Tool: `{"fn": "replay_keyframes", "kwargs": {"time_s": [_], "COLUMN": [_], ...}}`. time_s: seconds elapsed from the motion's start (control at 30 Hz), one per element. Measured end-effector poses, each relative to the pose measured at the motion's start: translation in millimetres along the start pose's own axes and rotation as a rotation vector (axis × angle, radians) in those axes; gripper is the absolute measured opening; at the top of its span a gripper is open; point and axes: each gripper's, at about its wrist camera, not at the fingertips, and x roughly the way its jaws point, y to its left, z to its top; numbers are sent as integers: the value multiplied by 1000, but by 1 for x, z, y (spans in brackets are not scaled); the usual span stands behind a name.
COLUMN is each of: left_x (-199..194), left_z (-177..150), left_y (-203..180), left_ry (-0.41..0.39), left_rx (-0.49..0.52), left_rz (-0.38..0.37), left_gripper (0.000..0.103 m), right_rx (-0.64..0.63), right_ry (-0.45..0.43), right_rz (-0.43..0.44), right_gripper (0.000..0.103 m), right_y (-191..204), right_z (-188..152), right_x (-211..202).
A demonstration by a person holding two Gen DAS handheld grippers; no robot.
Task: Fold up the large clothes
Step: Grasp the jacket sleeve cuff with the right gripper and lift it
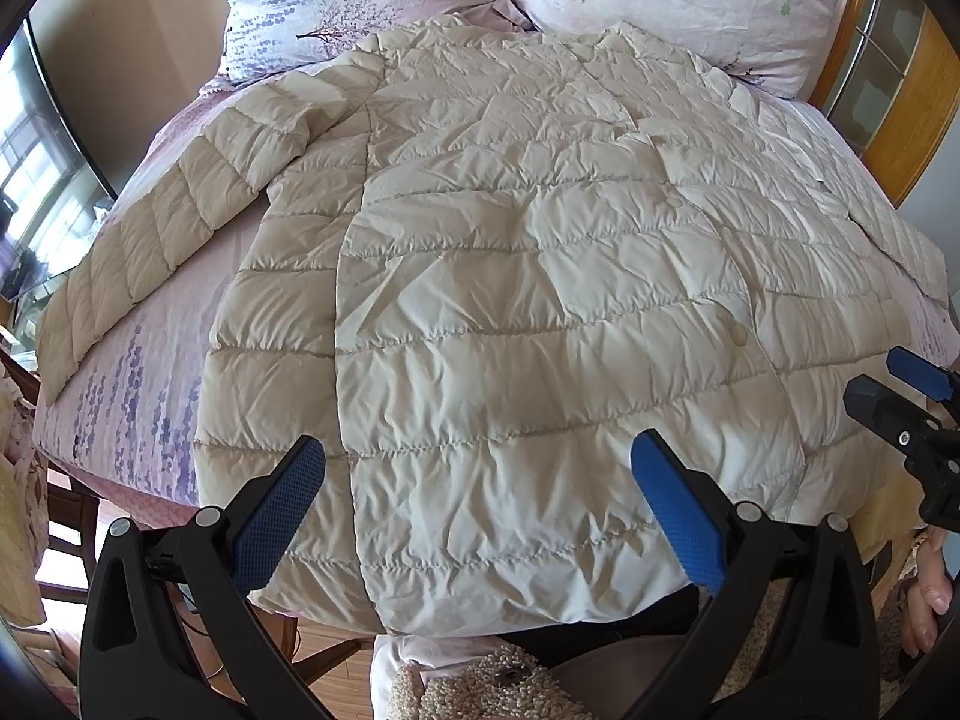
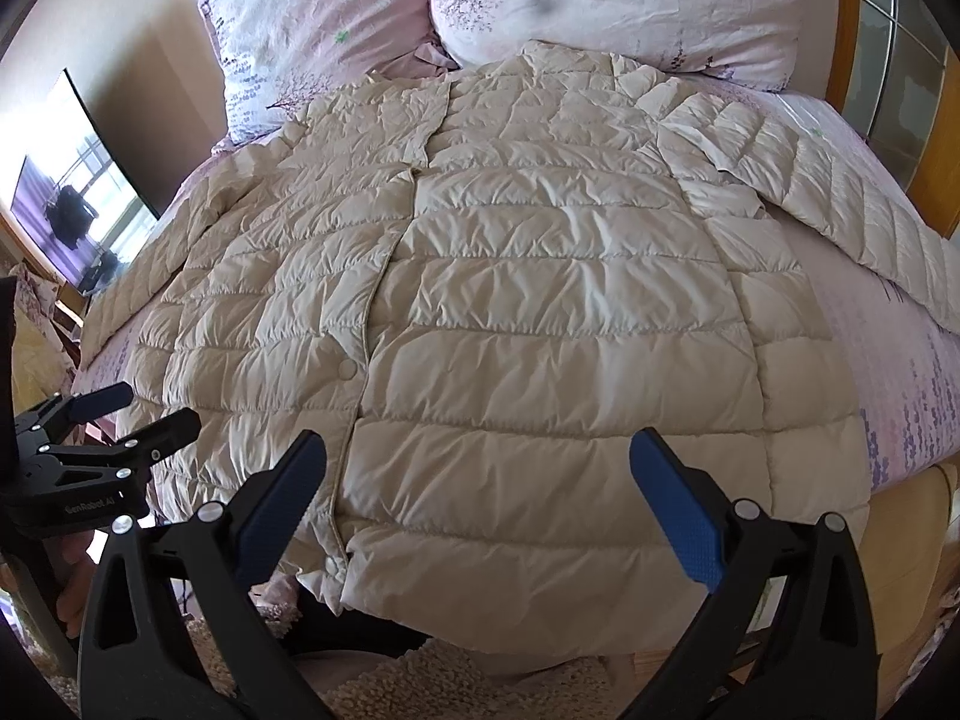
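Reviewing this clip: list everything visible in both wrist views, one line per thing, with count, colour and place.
Quilted jacket: one, cream, spread flat on the bed with the front up, hem toward the cameras, sleeves out to both sides.
Pillows: two, pink and white with purple tree print, at the head of the bed above the collar.
Bed sheet: one, pink with purple flowers, under the jacket.
Headboard: one, orange wood, far right.
Television: one, dark frame, on the left wall, reflecting a window.
Fluffy rug: one, beige, on the floor at the foot of the bed.
Left gripper: black with blue pads, open, above the hem.
Right gripper: the same, open, above the hem.
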Motion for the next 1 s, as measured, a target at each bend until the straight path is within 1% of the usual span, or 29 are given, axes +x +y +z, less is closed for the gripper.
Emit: {"fn": "replay_keyframes", "kwargs": {"time_s": [0.07,0.13,0.17,0.27,0.33,0.37,0.4,0.47,0.5,0.6,0.63,0.67,0.7,0.73,0.8,0.83,0.87,0.9,0.93,1.0], "left_x": [1,2,2,4,6,7,8,10,11,15,17,19,21,22,26,29,32,33,34,34], "left_z": [5,9,11,21,28,30,35,44,48,60,65,69,76,80,92,98,104,109,112,119], "left_y": [-1,3,6,23,32,34,37,38,38,40,41,42,44,47,52,53,52,52,52,53], "left_ry": [1,-4,-8,-32,-38,-41,-43,-47,-52,-69,-71,-76,-94,-110,-129,-125,-128,-137,-153,-202], "left_rx": [-2,-12,-22,-90,-129,-138,-141,-126,-119,-94,-86,-79,-75,-79,-81,-71,-55,-43,-31,-17], "left_rz": [-9,-52,-82,-215,-267,-280,-286,-273,-272,-253,-239,-228,-216,-215,-231,-224,-207,-199,-200,-212], "left_gripper": [102,102,102,102,102,102,102,102,102,102,102,102,102,102,102,102,102,102,102,102], "right_rx": [17,27,31,69,115,140,169,257,318,472,558,614,686,789,914,1008,1063,1119,1184,1263], "right_ry": [-5,-32,-46,-107,-155,-173,-193,-235,-256,-298,-318,-332,-344,-350,-352,-347,-347,-349,-352,-367], "right_rz": [11,39,51,65,52,42,31,-9,-31,-63,-73,-83,-95,-112,-120,-124,-118,-108,-101,-108], "right_gripper": [101,101,101,101,101,101,101,101,101,100,99,89,84,74,64,60,53,50,50,47], "right_y": [-3,-8,-11,-28,-45,-54,-64,-92,-111,-160,-187,-204,-225,-253,-290,-315,-330,-345,-361,-381], "right_z": [3,6,9,20,29,33,37,47,51,59,60,58,56,51,43,35,30,23,14,3], "right_x": [1,1,0,-3,-5,-6,-7,-10,-13,-18,-21,-22,-24,-25,-24,-22,-20,-19,-17,-15]}}
